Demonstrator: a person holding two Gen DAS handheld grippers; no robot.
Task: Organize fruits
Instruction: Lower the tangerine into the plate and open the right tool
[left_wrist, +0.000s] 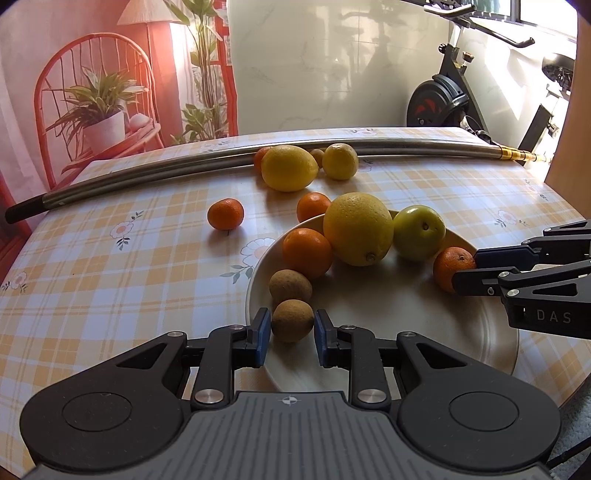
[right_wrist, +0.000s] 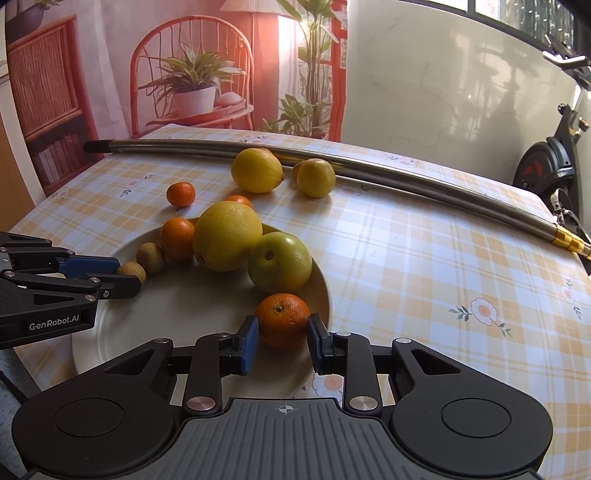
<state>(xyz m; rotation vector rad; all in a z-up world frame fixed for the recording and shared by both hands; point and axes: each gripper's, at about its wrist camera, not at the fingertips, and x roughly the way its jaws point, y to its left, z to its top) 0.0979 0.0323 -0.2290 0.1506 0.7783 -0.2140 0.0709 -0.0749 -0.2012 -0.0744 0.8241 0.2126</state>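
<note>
A white plate (left_wrist: 406, 332) holds a big lemon (left_wrist: 357, 229), a green apple (left_wrist: 419, 232), two tangerines and two brown kiwis. My left gripper (left_wrist: 291, 338) stands around the nearer kiwi (left_wrist: 291, 320); a small gap shows on the right pad, so it is open. My right gripper (right_wrist: 282, 341) brackets a tangerine (right_wrist: 282, 319) at the plate's rim (right_wrist: 325, 295), with thin gaps at both pads. Each gripper shows in the other view: the right gripper (left_wrist: 467, 271) and the left gripper (right_wrist: 125, 275).
On the checked tablecloth beyond the plate lie loose tangerines (left_wrist: 225, 214), a large lemon (left_wrist: 289, 168) and a smaller lemon (left_wrist: 340, 161). A long metal pole (left_wrist: 147, 175) lies across the table's back. An exercise bike (left_wrist: 454, 99) stands behind on the right.
</note>
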